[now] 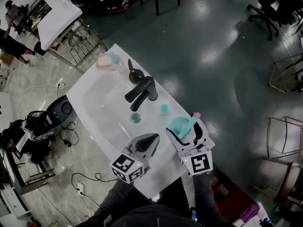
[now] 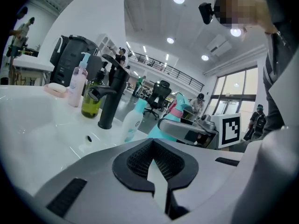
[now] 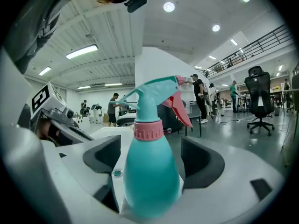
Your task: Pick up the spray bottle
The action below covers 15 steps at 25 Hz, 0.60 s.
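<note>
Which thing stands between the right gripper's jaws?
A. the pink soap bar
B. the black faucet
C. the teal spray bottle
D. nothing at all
C: in the right gripper view the teal spray bottle, with its pink collar, stands between the two dark pads of the right gripper.

Large open lab or workshop hall, not a home. Grey polished floor [image 1: 213, 41]; high ceiling with round lights [image 3: 169, 6]; a railed mezzanine [image 3: 254, 48]. A white sink [image 1: 102, 103] stood free in the middle of the floor, cables [image 1: 71, 160] trailing beside it. Office chairs [image 1: 265, 8], bare metal frames [image 1: 284, 136] and a white desk [image 1: 59, 11] stood around. Several people [image 3: 113, 108] stood farther off.
</note>
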Available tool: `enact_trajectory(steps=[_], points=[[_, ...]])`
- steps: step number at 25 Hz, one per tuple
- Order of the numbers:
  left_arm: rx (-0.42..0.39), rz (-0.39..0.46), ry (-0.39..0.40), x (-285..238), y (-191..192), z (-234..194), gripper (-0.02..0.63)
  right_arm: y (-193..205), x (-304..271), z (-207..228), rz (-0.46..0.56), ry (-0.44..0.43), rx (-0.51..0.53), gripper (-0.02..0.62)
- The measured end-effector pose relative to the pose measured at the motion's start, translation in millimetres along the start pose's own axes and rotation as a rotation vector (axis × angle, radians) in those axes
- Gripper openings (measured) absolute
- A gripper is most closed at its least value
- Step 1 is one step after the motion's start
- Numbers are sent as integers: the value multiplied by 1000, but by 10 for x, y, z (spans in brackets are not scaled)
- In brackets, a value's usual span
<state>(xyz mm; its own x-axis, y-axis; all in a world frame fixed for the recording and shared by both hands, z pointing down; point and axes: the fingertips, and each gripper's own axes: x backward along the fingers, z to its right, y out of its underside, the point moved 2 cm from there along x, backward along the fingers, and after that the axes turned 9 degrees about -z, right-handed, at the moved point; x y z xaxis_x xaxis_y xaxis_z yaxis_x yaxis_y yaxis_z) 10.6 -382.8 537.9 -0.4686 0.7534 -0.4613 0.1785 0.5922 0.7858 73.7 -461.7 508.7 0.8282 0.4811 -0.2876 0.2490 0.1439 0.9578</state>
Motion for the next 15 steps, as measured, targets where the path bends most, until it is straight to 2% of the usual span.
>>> enact_trajectory(steps=[5, 11, 15], points=[[13, -7, -32, 39, 38, -52, 6, -20, -92, 14, 11, -23, 26, 353], [44, -14, -32, 62, 118, -58, 6, 15, -170, -23, 8, -40, 39, 353], [50, -19, -35, 72, 148, -81, 6, 11, -174, -5, 21, -11, 46, 353]])
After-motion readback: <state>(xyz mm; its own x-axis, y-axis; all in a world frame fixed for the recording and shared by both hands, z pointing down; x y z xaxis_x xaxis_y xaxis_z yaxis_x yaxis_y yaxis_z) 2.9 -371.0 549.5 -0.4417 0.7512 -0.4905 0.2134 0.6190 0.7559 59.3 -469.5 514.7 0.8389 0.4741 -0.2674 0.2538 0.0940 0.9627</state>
